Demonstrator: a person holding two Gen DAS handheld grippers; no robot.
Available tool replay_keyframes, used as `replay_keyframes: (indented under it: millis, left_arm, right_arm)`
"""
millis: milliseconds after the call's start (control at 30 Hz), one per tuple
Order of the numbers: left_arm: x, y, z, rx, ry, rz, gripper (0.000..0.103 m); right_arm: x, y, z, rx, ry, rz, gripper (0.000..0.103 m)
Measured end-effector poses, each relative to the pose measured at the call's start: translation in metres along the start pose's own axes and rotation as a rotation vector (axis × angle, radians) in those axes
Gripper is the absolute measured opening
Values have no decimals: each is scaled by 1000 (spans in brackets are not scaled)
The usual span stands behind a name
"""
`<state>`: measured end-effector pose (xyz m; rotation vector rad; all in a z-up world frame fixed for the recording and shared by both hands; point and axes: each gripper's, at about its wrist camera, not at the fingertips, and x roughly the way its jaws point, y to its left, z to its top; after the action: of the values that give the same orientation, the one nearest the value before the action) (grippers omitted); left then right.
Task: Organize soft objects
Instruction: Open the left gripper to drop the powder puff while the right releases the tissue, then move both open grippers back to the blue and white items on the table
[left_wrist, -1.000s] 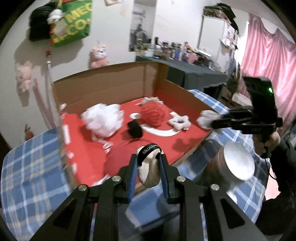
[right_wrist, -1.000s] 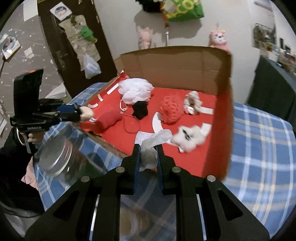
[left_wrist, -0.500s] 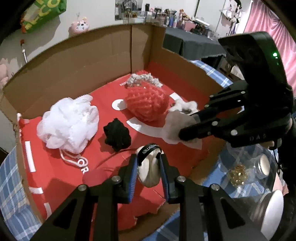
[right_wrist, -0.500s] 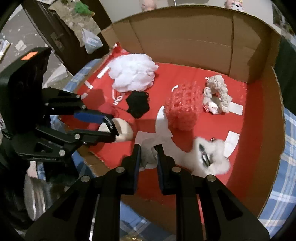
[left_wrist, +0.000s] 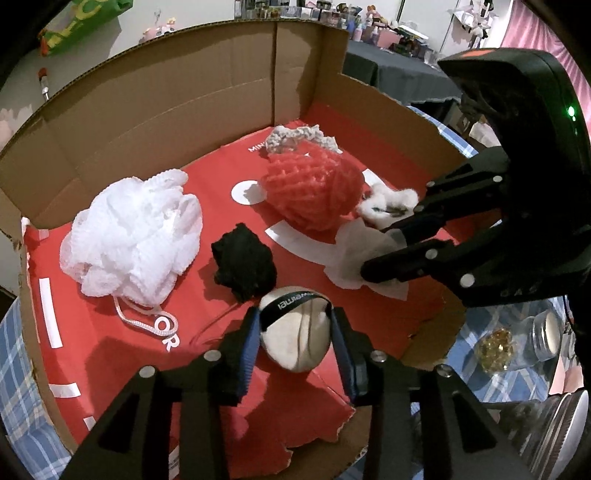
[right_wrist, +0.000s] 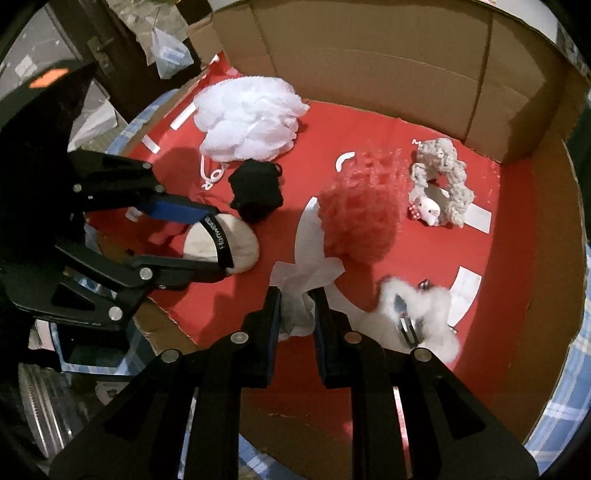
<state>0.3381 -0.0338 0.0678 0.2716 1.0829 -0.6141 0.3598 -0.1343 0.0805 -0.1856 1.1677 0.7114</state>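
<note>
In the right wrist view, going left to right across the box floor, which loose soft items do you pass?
White mesh pouf → black cloth → red mesh pouf → grey scrunchie.

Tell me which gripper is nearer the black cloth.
Left. The left gripper is just in front of the black cloth; the right gripper is farther off, beyond the red sponge.

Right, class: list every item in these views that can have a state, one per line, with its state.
Left gripper: shut on the cream round puff.
Right gripper: shut on the white tissue.
Open-topped cardboard box: open.
White mesh bath pouf: resting loose.
Clear glass jar: lying sideways, lidded.
</note>
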Motion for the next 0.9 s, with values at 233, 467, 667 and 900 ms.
replay_keyframes:
  millis: [233,467,667,900]
  left_arm:
    - [-3,2,-2,1,-22,3,54]
    - [-12,2,-6,-8,-38,12,66]
    - [-27,0,-11,-30,-62,31,71]
    - [-71,-5,-19,-94,-171,66,85]
  right_arm:
    - [-2,3,0,-7,-7,-31,26]
    - [-17,2,-2,13,-47,-66,64]
    - [-43,5,-9,39,-101,-98,65]
    - [-94,16,-24,98,-205,-137,67]
